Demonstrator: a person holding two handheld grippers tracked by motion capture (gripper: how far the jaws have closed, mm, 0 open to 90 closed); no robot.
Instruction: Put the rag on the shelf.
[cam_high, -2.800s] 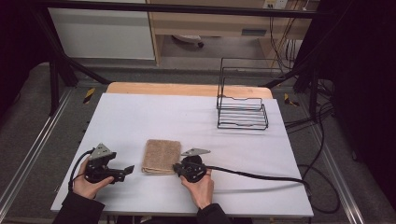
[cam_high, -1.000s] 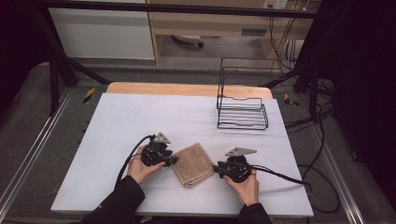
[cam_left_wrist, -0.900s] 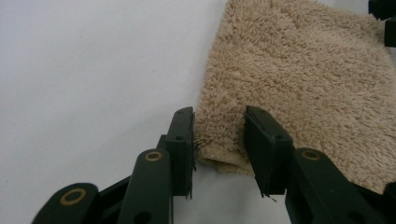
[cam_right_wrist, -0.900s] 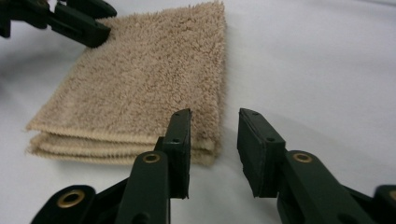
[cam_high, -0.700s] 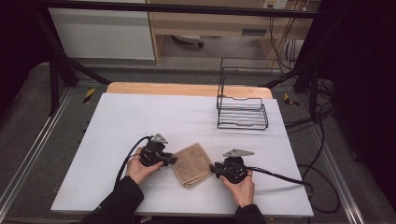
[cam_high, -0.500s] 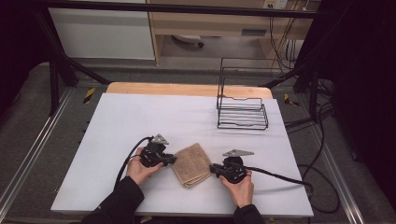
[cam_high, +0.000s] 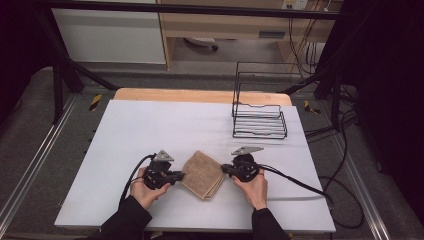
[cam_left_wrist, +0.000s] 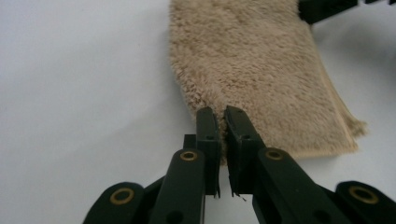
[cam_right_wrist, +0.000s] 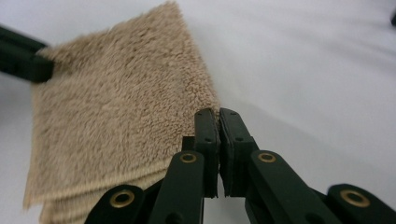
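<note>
The left gripper (cam_high: 179, 176) is clenched on the left corner of the folded beige towel (cam_high: 202, 174), and the right gripper (cam_high: 225, 170) is clenched on the opposite corner. Both sets of jaws have just been closing, w/ terry pile pinched between the pads (seen close up in each gripper view: left gripper (cam_left_wrist: 221, 116), right gripper (cam_right_wrist: 215, 114), towel (cam_left_wrist: 261, 74) (cam_right_wrist: 116, 98)). The towel is laid flat at the near middle of the table, turned diamond-wise, between the two hands.

The surface is a white, matte, smooth table top (cam_high: 165, 120), rectangular w/ rounded corners; a strip of pale wood (cam_high: 200, 95) is seen along its far edge. A black wire rack (cam_high: 259, 107) is stood at the far right of the table, well apart from the towel, made of thin bent rods. Grey carpet-like floor and metal rails are seen at both sides, black cables at the right, pale cabinets at the back.

The towel is fluffy and thick, w/ layered edges at the fold.
</note>
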